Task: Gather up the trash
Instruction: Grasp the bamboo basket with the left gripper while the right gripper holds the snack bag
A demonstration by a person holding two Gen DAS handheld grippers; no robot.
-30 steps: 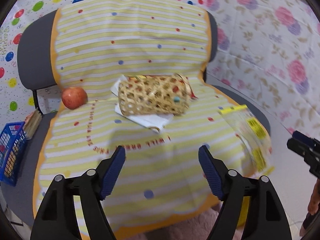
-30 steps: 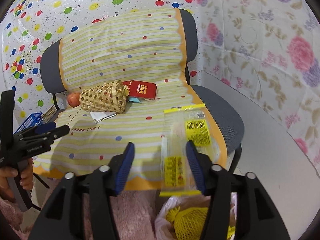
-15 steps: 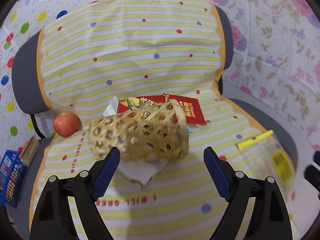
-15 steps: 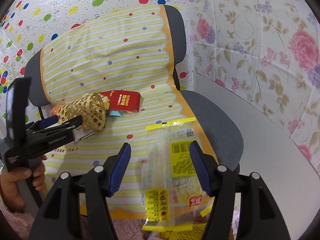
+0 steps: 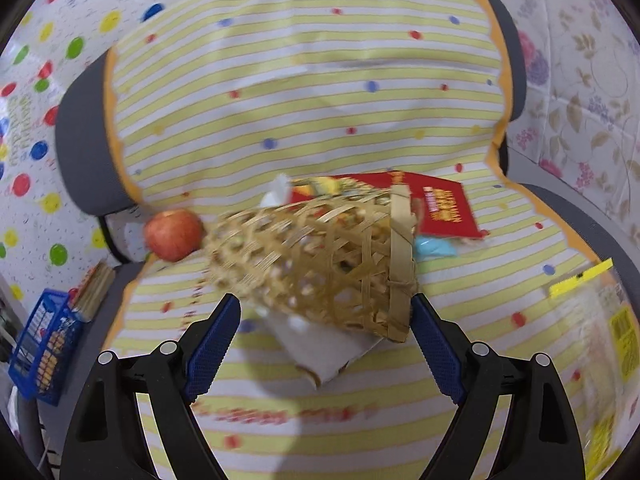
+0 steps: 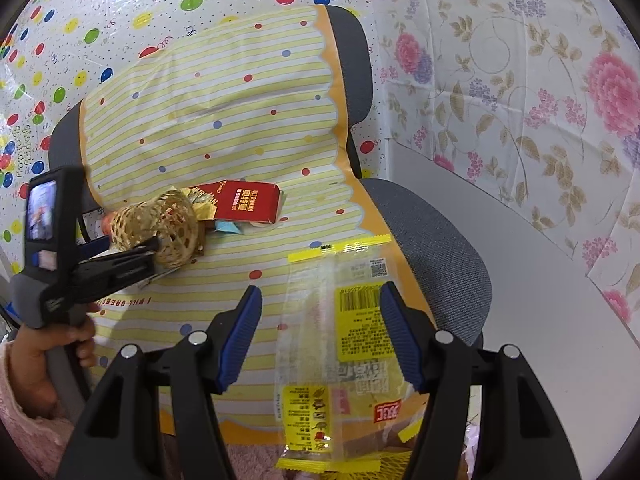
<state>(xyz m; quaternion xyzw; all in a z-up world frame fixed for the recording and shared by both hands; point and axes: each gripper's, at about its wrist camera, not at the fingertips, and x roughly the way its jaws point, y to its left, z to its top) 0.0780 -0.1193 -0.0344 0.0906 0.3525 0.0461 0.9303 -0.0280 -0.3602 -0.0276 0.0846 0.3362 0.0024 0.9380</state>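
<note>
A woven bamboo basket [image 5: 320, 256] lies on its side on the striped chair seat, on top of white paper [image 5: 324, 348]. My left gripper [image 5: 324, 308] is open, its blue fingertips flanking the basket's near side without visibly pressing it. In the right wrist view the left gripper [image 6: 152, 248] reaches the basket [image 6: 160, 228] from the left. A clear plastic wrapper [image 6: 340, 340] with yellow labels lies at the seat's front right edge. My right gripper [image 6: 320, 292] is open around it; the left pad stands apart from it. The wrapper [image 5: 600, 320] also shows at the left wrist view's right edge.
A red apple [image 5: 174, 234] sits left of the basket. Behind the basket lie a red box [image 5: 444, 208] and a blue scrap [image 5: 434, 248]. A blue crate [image 5: 40, 348] stands on the floor at left. The grey chair [image 6: 432, 232] has a yellow mesh bag [image 6: 396, 464] below its front.
My left gripper has moved in towards the basket, which now lies between its fingertips. My right gripper has shifted forward over the wrapper and its jaws stand slightly wider.
</note>
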